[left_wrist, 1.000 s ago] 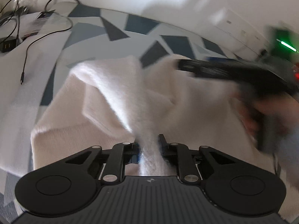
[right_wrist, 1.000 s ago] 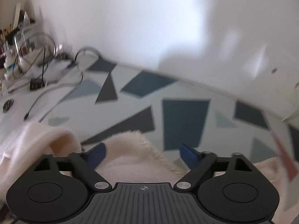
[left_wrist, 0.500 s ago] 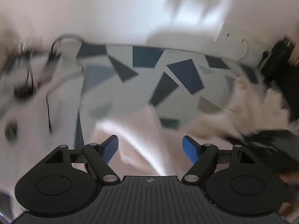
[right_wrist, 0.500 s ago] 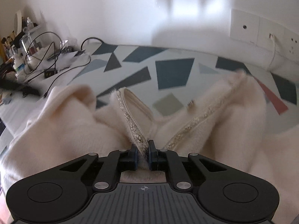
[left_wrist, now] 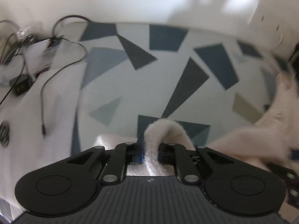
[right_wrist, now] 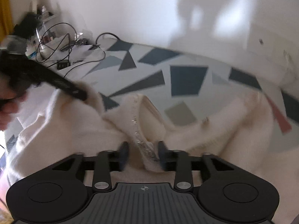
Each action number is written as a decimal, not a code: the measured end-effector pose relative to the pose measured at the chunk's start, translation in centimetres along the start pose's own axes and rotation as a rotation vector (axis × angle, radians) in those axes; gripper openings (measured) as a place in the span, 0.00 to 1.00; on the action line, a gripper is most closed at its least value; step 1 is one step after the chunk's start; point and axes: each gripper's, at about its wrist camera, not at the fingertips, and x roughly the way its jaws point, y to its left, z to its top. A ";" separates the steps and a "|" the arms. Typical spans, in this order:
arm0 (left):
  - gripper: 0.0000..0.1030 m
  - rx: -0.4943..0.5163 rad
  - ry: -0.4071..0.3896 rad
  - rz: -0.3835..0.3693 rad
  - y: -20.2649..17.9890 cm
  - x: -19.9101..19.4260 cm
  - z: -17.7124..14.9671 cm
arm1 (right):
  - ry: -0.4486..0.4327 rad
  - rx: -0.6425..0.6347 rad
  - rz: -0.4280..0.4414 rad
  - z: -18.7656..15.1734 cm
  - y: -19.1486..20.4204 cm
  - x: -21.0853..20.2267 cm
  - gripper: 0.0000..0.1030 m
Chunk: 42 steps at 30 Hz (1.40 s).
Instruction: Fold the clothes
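Regripped since a moment ago, a cream sweater (right_wrist: 61, 130) is pinched by the left tongs (left_wrist: 150, 152) while the right tongs (right_wrist: 143, 153), now parted, straddle its trimmed edge on a geometric-patterned bed cover (left_wrist: 168, 78) beside a white wall (right_wrist: 149, 9) and tangled cables (left_wrist: 61, 69).

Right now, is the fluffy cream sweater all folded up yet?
Not yet. Nothing looks neatly folded: the fluffy cream knitted sweater lies bunched on the bedsheet with blue and grey triangles. In hand: the left gripper pinches a fuzzy edge, and the right gripper has the sparkly trimmed edge between its fingers, seemingly not squeezed tight. Left: smoothing it flat and folding.
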 end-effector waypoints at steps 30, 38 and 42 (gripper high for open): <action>0.09 -0.374 -0.357 -0.085 13.3 -10.2 -4.3 | -0.307 0.225 -0.142 8.5 0.5 -0.8 0.08; 0.08 -0.304 -0.106 -0.052 11.9 -4.1 -9.6 | -0.043 0.214 -0.131 2.7 2.2 3.2 0.08; 0.08 -0.306 -0.124 -0.022 12.6 -3.8 -8.0 | -0.122 0.233 -0.182 2.1 3.0 1.9 0.25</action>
